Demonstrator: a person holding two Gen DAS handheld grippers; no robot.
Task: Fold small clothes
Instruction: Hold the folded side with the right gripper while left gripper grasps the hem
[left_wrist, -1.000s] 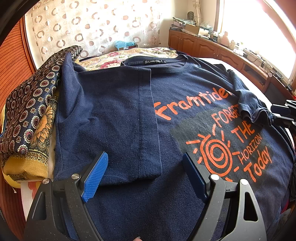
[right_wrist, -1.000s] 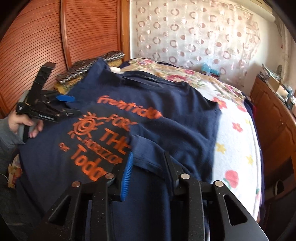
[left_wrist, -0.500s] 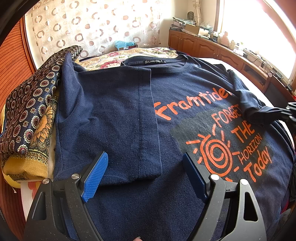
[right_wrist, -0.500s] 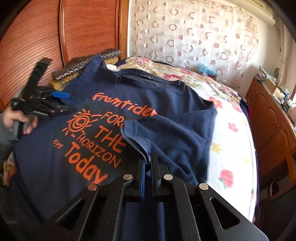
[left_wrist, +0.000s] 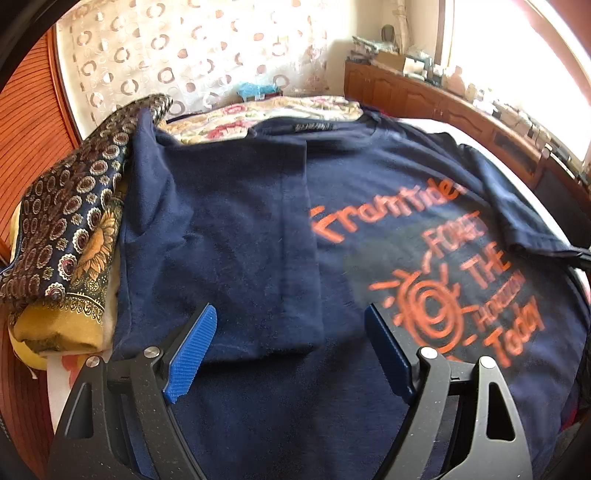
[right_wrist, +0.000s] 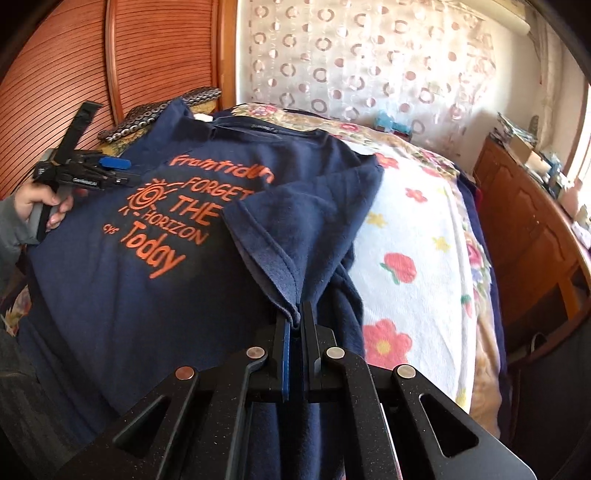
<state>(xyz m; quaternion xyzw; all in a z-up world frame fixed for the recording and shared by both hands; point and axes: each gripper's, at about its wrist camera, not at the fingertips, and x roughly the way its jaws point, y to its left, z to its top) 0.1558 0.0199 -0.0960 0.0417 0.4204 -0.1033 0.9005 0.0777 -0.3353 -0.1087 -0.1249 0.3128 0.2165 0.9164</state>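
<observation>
A navy T-shirt (left_wrist: 240, 236) with orange print lies face up on the bed; its left side and sleeve are folded inward over the chest. My left gripper (left_wrist: 288, 350) is open and empty, hovering low over the folded edge near the hem. My right gripper (right_wrist: 295, 321) is shut on the shirt's right sleeve (right_wrist: 266, 251) and holds it lifted over the body of the T-shirt (right_wrist: 110, 288). The lifted sleeve also shows at the right of the left wrist view (left_wrist: 524, 229). The left gripper (right_wrist: 92, 173) shows at the shirt's far side.
A patterned dark-and-gold folded cloth (left_wrist: 66, 229) lies left of the shirt. The floral bedspread (right_wrist: 417, 251) is bare to the right. A wooden cabinet (right_wrist: 535, 229) runs along the right wall, a slatted wooden door (right_wrist: 55, 81) on the left.
My right gripper closed on the right sleeve and lifted it up and inward over the shirt. The left gripper stayed open in place.
</observation>
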